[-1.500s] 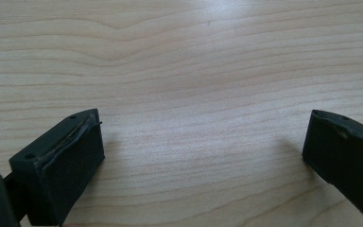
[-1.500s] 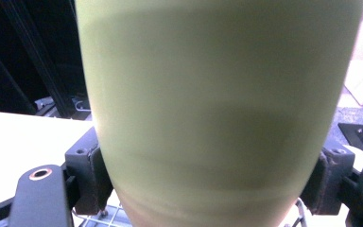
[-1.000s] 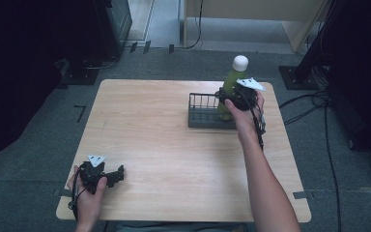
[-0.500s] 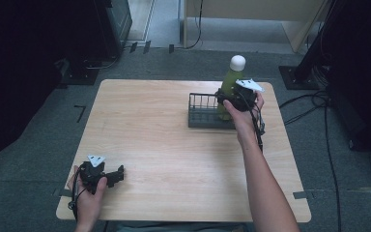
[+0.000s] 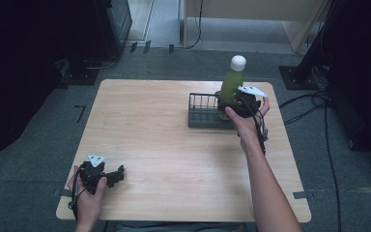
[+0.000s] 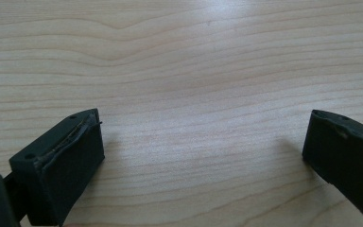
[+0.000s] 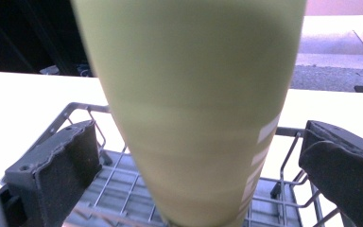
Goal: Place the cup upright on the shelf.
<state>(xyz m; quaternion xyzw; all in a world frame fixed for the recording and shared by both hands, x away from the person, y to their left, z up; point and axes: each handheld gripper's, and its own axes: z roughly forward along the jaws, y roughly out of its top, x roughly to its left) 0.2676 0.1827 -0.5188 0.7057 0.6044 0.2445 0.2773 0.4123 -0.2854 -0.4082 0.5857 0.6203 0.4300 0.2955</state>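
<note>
Grey carpet and dark equipment are seen around a pale wooden table (image 5: 174, 159) at frame centre in the high view. A dark wire basket (image 5: 204, 112) is placed at the table's upper right. A green bottle (image 5: 231, 87) with a white rounded cap (image 5: 238, 62) is standing upright in the basket's right end, long axis vertical, cap pointing up. No brand or readable writing is made out; a short white vertical mark (image 7: 268, 130) is noted on the bottle's right side in the right gripper view, too blurred to read.

The right gripper (image 5: 235, 104) is held at the bottle's lower body; in the right gripper view the jaws are spread on either side of the bottle with gaps showing, so it is released, not clenched. The basket's wire floor (image 7: 123, 189) is seen below.

The left gripper (image 5: 117, 174) is rested at lower left of the high view, on the table near its front edge, jaws spread wide over bare wood (image 6: 194, 94), grasping nothing.
</note>
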